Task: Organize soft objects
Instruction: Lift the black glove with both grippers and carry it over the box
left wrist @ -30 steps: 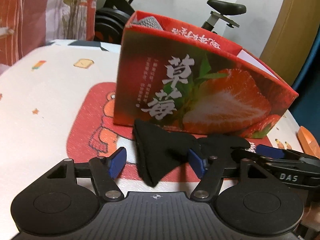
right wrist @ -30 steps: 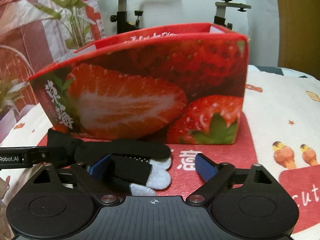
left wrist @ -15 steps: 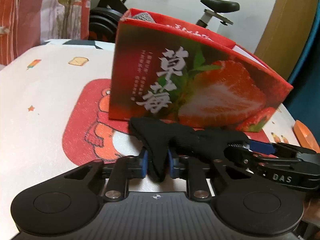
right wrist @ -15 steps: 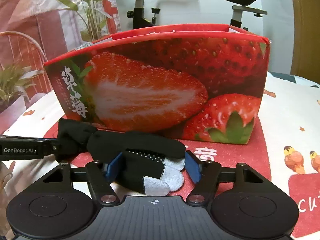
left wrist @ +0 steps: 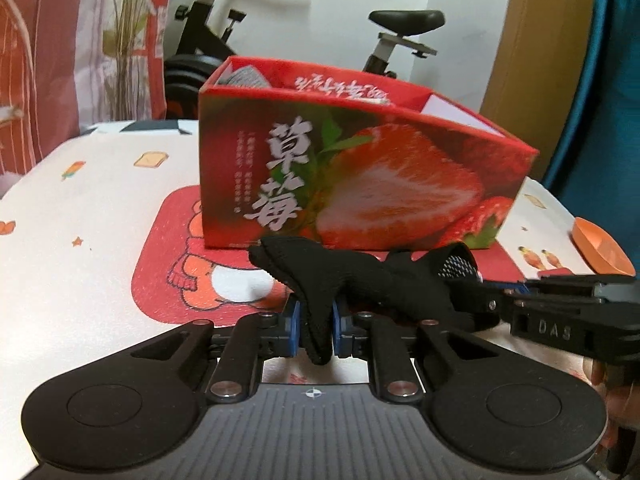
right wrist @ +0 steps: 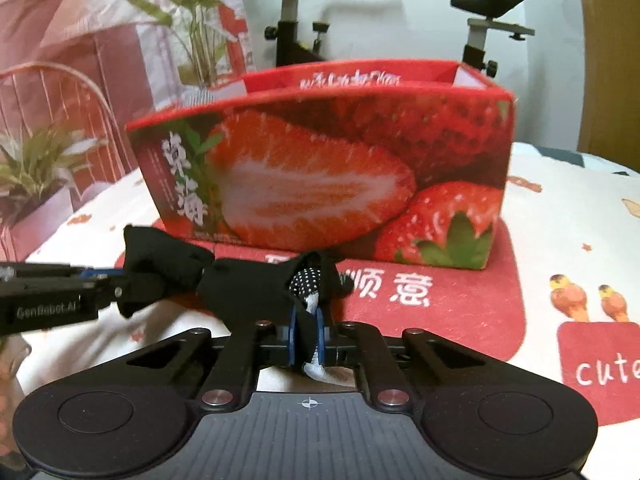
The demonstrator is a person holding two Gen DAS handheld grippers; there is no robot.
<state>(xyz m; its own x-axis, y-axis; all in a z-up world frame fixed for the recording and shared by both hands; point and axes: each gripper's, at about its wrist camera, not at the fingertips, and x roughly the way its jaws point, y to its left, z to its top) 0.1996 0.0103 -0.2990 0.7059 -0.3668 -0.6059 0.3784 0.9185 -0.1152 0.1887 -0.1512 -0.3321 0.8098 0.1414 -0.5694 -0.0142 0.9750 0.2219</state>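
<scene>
A black glove (left wrist: 360, 280) with white fingertips and a dotted palm hangs stretched just above the red mat, in front of the strawberry box (left wrist: 360, 168). My left gripper (left wrist: 314, 320) is shut on its cuff end. My right gripper (right wrist: 307, 336) is shut on the fingertip end, where white cloth sticks out below the pads. Each view shows the other gripper from the side: the right gripper (left wrist: 480, 292) and the left gripper (right wrist: 120, 284). The glove (right wrist: 248, 284) sags a little between them. The box (right wrist: 320, 168) stands open at the top with something grey (left wrist: 244, 78) inside.
The box rests on a red cartoon mat (left wrist: 168, 280) over a white patterned tablecloth (left wrist: 80, 208). An orange bowl (left wrist: 600, 248) lies at the right edge. An exercise bike (left wrist: 384, 40) and potted plants (right wrist: 36, 164) stand behind the table.
Both grippers went from open around the glove to shut on it, the left first. The glove has come up off the mat and both views have drawn back slightly from the box.
</scene>
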